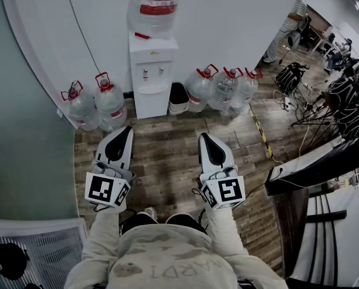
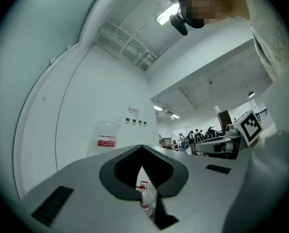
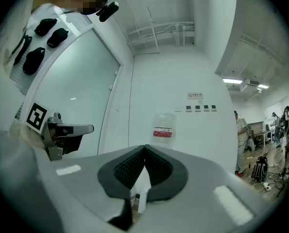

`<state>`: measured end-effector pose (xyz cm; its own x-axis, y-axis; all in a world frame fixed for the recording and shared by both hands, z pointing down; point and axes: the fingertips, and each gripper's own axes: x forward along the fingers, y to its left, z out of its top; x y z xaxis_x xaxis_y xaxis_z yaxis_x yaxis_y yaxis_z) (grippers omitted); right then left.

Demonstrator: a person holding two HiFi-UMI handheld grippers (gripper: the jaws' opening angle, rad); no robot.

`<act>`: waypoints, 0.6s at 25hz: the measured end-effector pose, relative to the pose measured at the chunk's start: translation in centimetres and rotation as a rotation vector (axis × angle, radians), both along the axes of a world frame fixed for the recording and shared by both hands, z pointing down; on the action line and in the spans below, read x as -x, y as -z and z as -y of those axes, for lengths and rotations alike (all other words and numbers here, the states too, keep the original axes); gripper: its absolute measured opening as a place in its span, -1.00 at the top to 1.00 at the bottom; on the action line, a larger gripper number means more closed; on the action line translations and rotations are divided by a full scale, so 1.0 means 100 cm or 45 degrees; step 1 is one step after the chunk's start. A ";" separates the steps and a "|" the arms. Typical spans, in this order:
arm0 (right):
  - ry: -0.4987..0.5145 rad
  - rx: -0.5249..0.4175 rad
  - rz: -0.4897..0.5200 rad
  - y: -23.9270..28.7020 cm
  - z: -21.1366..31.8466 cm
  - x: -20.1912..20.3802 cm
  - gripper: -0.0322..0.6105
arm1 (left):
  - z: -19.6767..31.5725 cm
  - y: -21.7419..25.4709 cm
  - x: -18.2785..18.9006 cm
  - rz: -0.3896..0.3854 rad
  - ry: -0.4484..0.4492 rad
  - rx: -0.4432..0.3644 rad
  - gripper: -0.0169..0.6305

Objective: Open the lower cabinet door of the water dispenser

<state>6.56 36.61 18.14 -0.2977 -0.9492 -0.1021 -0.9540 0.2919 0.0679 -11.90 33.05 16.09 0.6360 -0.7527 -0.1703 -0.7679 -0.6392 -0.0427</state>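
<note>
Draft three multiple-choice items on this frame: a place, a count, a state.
1. In the head view, the bin stands where, relative to the dispenser? A) left B) right C) on top
2. Jugs on the floor left of the dispenser: A) one B) two C) four
3. The left gripper and right gripper are: A) shut, empty B) wide open C) holding a jug
Key: 1 B, it sits against its right side; 2 B, two red-handled ones stand there; 3 A, jaws closed together with nothing between.
</note>
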 end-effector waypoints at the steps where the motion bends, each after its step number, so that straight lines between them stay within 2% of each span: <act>1: 0.001 0.000 0.000 -0.001 0.002 0.002 0.88 | 0.002 -0.001 0.002 -0.002 0.000 0.000 0.94; 15: -0.038 -0.010 0.006 -0.004 0.029 0.029 0.88 | 0.032 -0.005 0.030 0.003 -0.033 0.000 0.94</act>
